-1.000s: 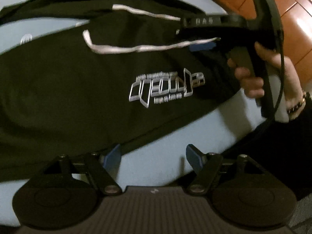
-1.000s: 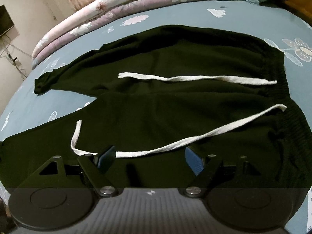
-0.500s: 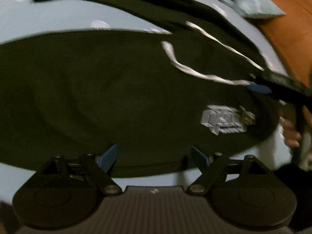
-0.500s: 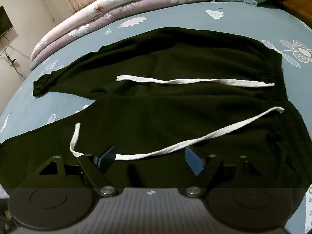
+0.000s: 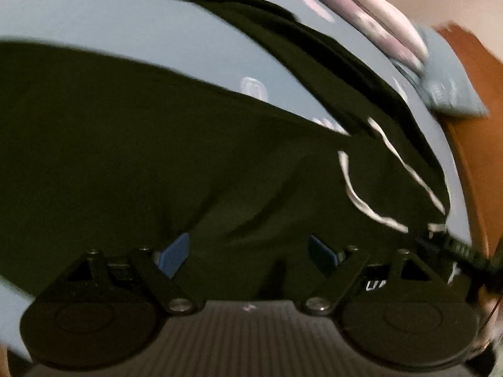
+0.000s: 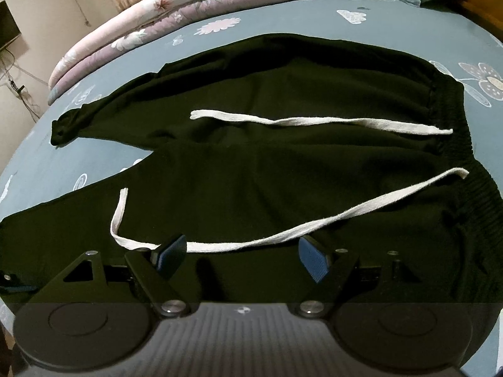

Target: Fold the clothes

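A blue bedsheet printed with pale flowers (image 6: pixel 393 28) is seen covering the bed, and a pair of black cotton jogging trousers (image 6: pixel 283 169) is spread flat across it, not yet folded. The garment's long axis runs across the right wrist view: the ribbed elastic waistband (image 6: pixel 465 144) lies at the right end, and the far leg tapers to a cuff (image 6: pixel 63 125) at the left, with the near leg running off the left edge. A folded pink and mauve floral quilt (image 6: pixel 188 9) is stacked along the far side of the bed. Two off-white flat drawstrings (image 6: pixel 314 121) are trailed from the waistband over the fabric. The right gripper (image 6: pixel 242 253) is held wide open just over the near leg, towards the waistband end, with nothing clasped between its blue pads. The left gripper (image 5: pixel 248 253) is likewise spread wide and empty, above the leg further from the waist, though this view is blurred. The waistband is judged nearer the right hand and the cuffs nearer the left, so a lengthwise fold would be started from those ends
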